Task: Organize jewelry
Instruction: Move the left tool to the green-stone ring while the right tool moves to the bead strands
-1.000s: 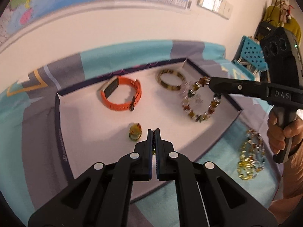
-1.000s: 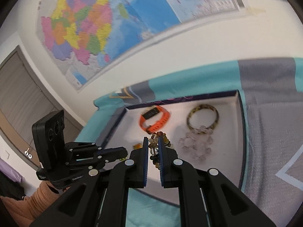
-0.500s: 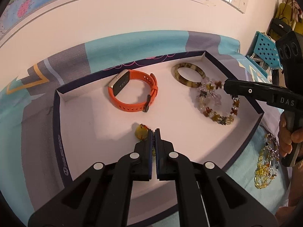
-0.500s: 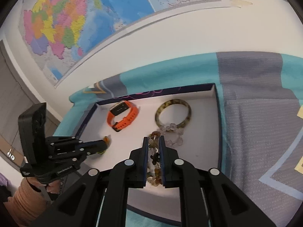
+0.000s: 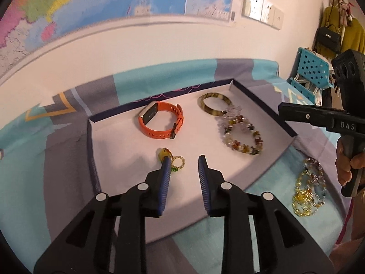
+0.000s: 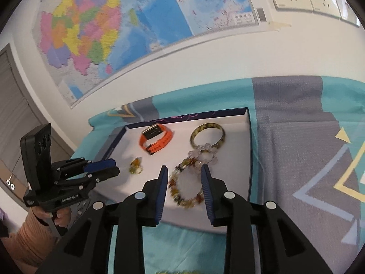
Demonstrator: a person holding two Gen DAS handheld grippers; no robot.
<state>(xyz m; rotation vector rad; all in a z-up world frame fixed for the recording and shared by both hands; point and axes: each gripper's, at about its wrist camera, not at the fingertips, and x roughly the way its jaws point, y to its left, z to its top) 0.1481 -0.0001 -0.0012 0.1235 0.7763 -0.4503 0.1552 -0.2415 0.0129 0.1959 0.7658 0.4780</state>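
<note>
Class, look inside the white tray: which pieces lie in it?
In the tray: an orange watch, a mottled bangle, two beaded bracelets overlapping, and a small yellow charm, partly covered by a finger.

"DAS" in white on the right gripper body, far right. Left gripper side has white lettering, roughly "GenRobot.AI". Map print too small to read.

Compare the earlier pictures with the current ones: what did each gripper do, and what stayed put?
Both opened and let go. The left gripper released the yellow charm onto the tray; the right gripper dropped the multicolored bead bracelet there. The orange watch and mottled bangle stayed put.
</note>
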